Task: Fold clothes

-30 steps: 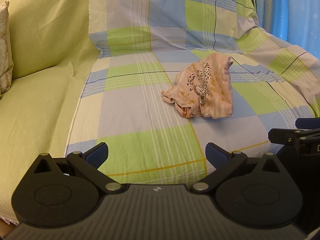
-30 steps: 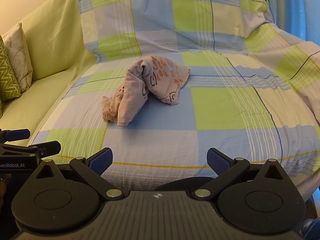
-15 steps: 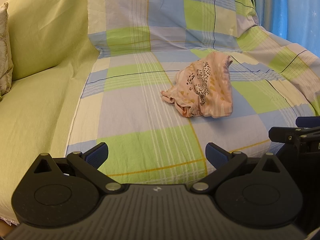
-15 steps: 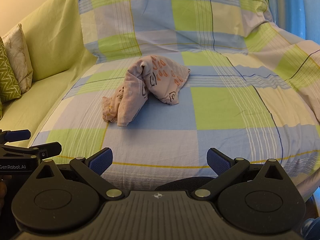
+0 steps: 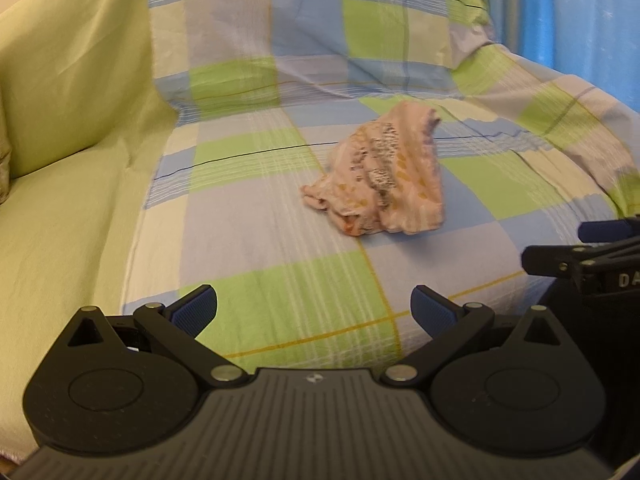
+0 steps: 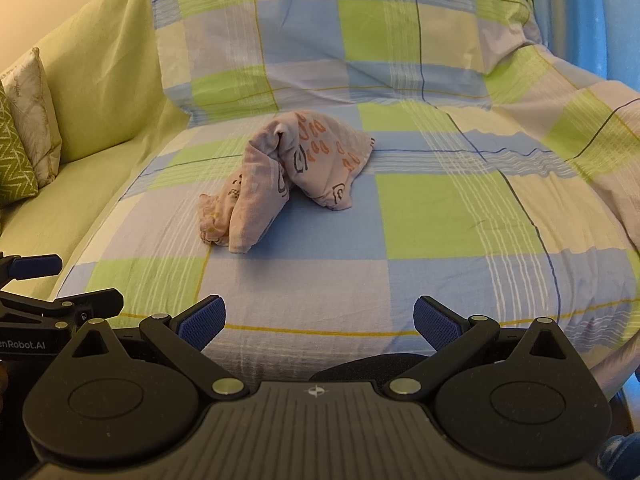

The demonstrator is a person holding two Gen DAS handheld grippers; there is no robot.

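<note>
The pink cloth (image 6: 286, 176) lay in a crumpled heap in the middle of the checked sheet (image 6: 432, 208), so nothing was folded yet. The left gripper (image 5: 314, 312) and right gripper (image 6: 320, 322) waited near the front edge, jaws wide open and empty, ready to reach in.

The left gripper (image 5: 314, 308) has a black body with a ribbed, matt grey plate at the middle, and a small round emblem sits at the top edge of this plate. On each side of the plate there is a round black disc with a triangular cut-out above it. Silver rivets join the black link arms, and the fingertips (image 5: 196, 312) carry dark blue textured pads. The right gripper (image 6: 318, 318) has the same build. White letters "enRobot.AI" are printed on the side of the left gripper's body.
</note>
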